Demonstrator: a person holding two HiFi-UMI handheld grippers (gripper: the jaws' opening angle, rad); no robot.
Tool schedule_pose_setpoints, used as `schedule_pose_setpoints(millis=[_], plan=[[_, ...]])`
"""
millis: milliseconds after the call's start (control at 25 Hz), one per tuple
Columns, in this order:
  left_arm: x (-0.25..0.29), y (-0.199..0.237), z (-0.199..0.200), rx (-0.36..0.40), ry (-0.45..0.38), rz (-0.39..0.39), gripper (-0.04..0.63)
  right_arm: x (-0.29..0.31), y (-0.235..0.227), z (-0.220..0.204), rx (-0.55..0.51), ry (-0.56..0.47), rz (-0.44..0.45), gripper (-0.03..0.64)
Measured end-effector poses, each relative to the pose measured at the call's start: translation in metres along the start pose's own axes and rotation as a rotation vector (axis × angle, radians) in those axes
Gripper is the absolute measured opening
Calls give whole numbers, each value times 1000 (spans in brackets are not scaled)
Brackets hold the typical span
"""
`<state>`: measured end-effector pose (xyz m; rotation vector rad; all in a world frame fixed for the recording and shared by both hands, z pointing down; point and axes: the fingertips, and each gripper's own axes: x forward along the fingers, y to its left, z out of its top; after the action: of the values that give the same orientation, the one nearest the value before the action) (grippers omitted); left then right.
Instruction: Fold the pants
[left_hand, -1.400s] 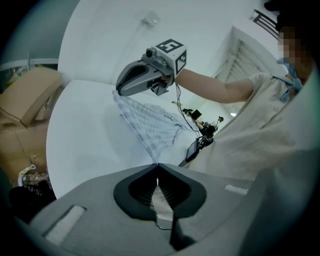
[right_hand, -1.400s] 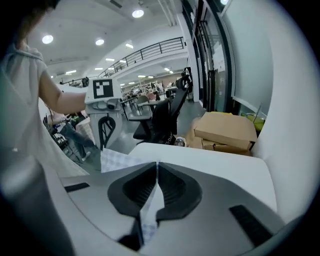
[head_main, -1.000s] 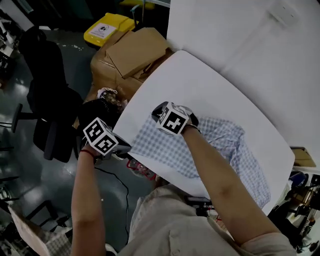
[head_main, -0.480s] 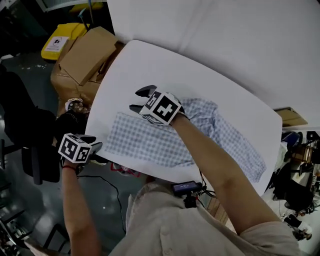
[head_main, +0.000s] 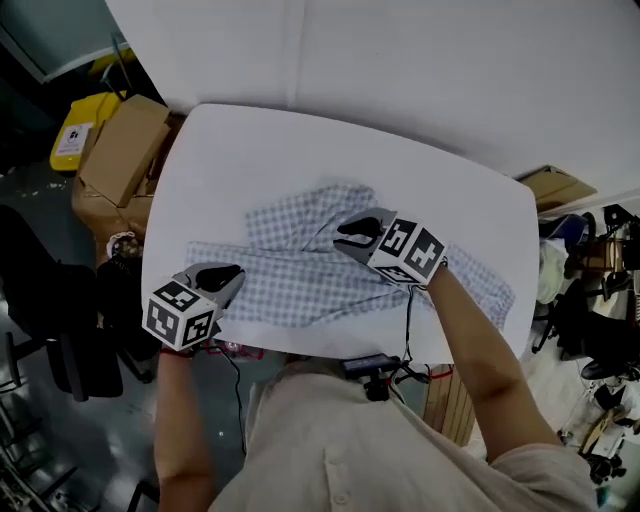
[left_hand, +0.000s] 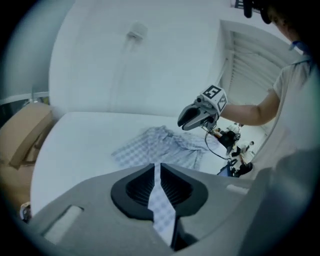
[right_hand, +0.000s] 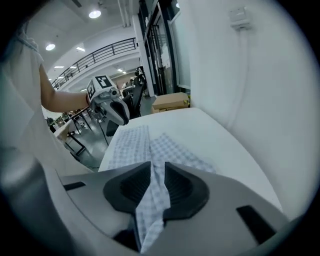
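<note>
Scene: A person stands at a white table (head_main: 240, 140) with a hand-held gripper in each hand, checked pants (head_main: 300, 290) spread across the near half of it.
Pants: They lie flat along the table's near edge, one leg reaching left, the other rumpled and angled toward the far side, not yet folded over.
Left gripper (head_main: 226, 276): Its jaws are closing with a strip of the checked cloth between them, pinched at the near-left end of the pants.
Right gripper (head_main: 356, 230): Its jaws are closing too, with a fold of the cloth caught between them near the middle, where the rumpled leg rises.
Step in hand: It looks like taking hold of the cloth at two places, ahead of a lift or pull to lay one leg on the other.
How to do it well: Both grips should bite deep enough to take every layer, then the two hands should travel together, keeping the cloth taut between them, so the edge lands straight.
Watch for: The left grip sits close to the table's edge, and loose cloth could slip over it.
</note>
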<state>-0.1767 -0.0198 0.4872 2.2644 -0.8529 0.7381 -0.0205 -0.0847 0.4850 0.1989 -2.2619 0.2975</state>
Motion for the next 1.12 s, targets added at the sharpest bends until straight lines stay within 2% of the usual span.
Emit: schedule_pose_setpoints(millis=[120, 240, 320, 400, 520, 720, 800, 920, 1120], plan=[[54, -69, 6, 104, 78, -127, 44, -35, 7, -65, 84, 30, -44, 95], [103, -136, -2, 200, 173, -245, 44, -66, 17, -136, 121, 114, -106, 95], [130, -174, -12, 264, 238, -297, 45, -84, 26, -183, 146, 174, -142, 101], [152, -204, -22, 333, 300, -317, 46, -102, 36, -227, 184, 212, -174, 130], [184, -234, -25, 407, 328, -285, 46, -127, 48, -282, 207, 282, -216, 150], [231, -262, -11, 518, 308, -144, 64, -150, 63, -341, 171, 382, -232, 156], [246, -265, -10, 571, 334, -93, 95, -156, 67, -356, 145, 415, -225, 158], [264, -264, -13, 635, 388, -43, 95, -165, 74, -378, 95, 473, -210, 158], [280, -260, -21, 678, 460, 7, 95, -183, 79, -422, 28, 575, -215, 158]])
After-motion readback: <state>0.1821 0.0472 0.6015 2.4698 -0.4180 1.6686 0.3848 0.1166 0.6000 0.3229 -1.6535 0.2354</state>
